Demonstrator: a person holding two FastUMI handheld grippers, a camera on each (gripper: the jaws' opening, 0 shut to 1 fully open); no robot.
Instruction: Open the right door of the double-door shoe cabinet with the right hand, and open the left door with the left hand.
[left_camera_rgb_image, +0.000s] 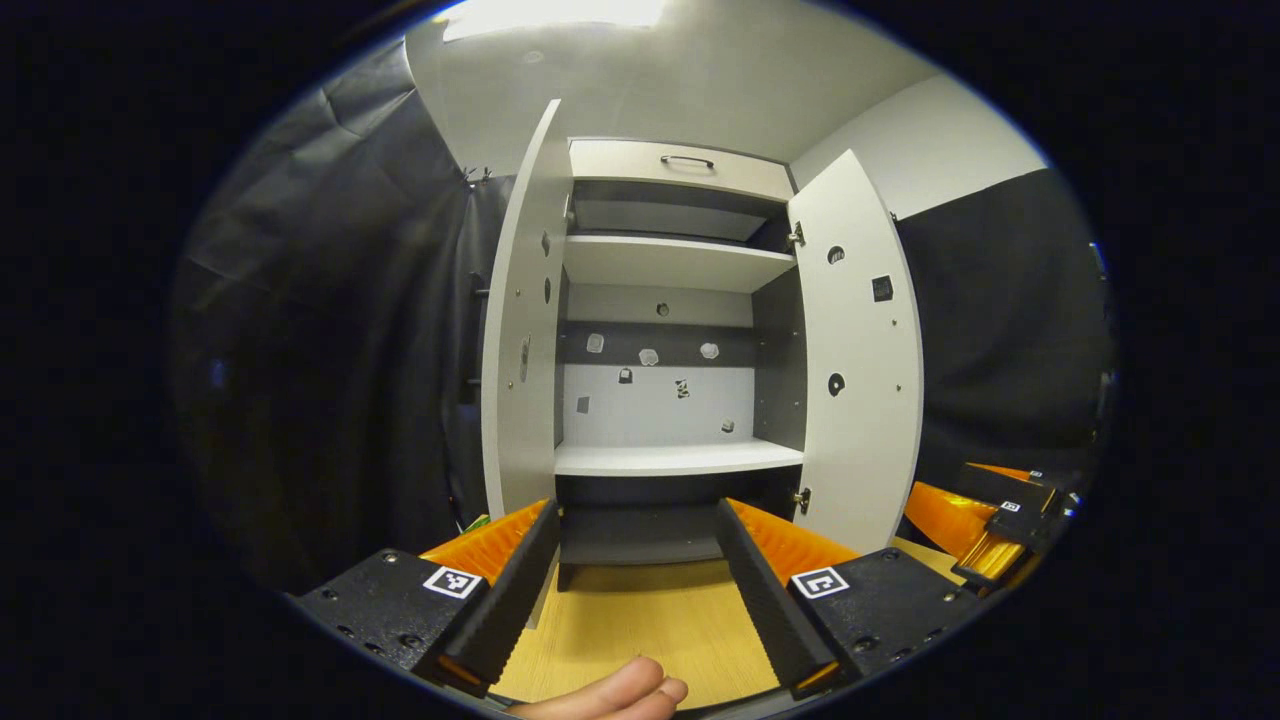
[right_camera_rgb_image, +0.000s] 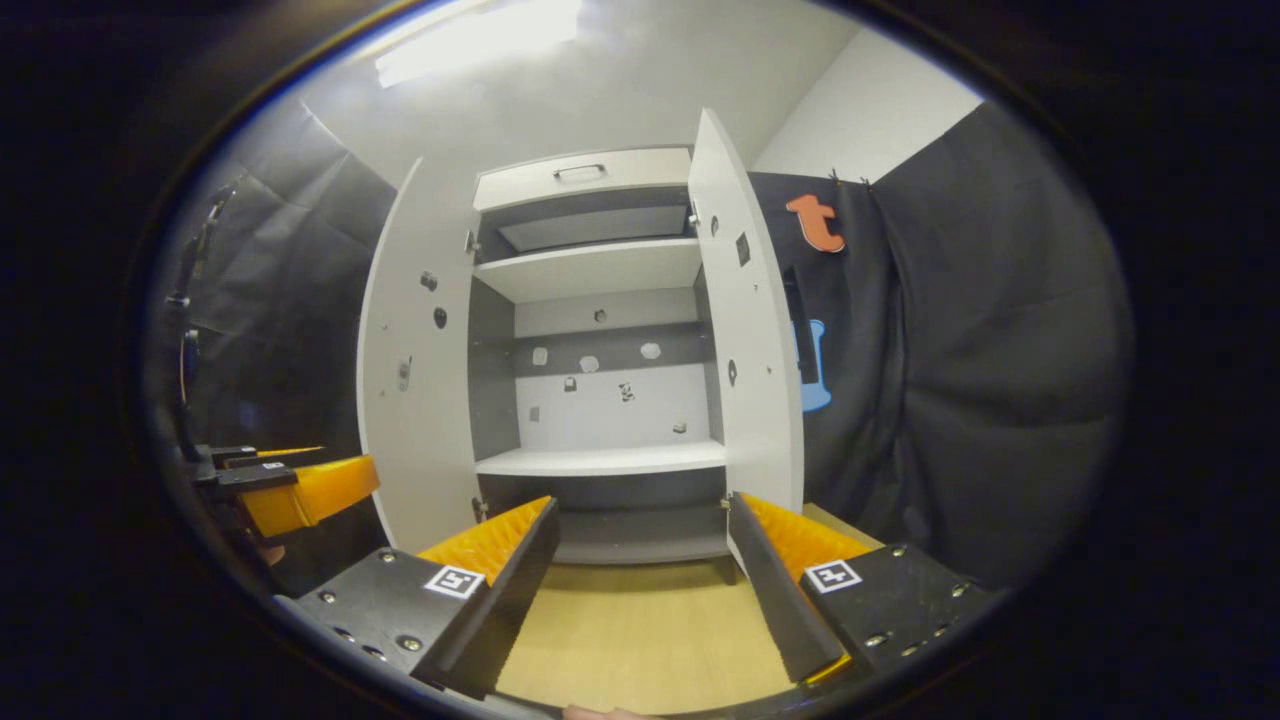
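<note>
Shoe cabinet (left_camera_rgb_image: 665, 270): stands on the wooden floor ahead of both grippers; rigid panel carcass, probably heavy and steady.
Right door (left_camera_rgb_image: 860, 360): swung fully out, stiff flat board turning on its hinges.
Left door (left_camera_rgb_image: 522, 330): also swung out; a light panel, best taken by its free vertical edge.
Left gripper (left_camera_rgb_image: 640, 585): fingers spread, grasping nothing.
Right gripper (right_camera_rgb_image: 645, 590): fingers spread too, nothing between them.

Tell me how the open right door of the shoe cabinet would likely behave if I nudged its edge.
The right door looks like a flat rigid panel, so it probably would not flex. It hangs on hinges at the cabinet side, so a nudge should swing it rather than slide it. Nothing is holding it, so it may drift freely.
</note>
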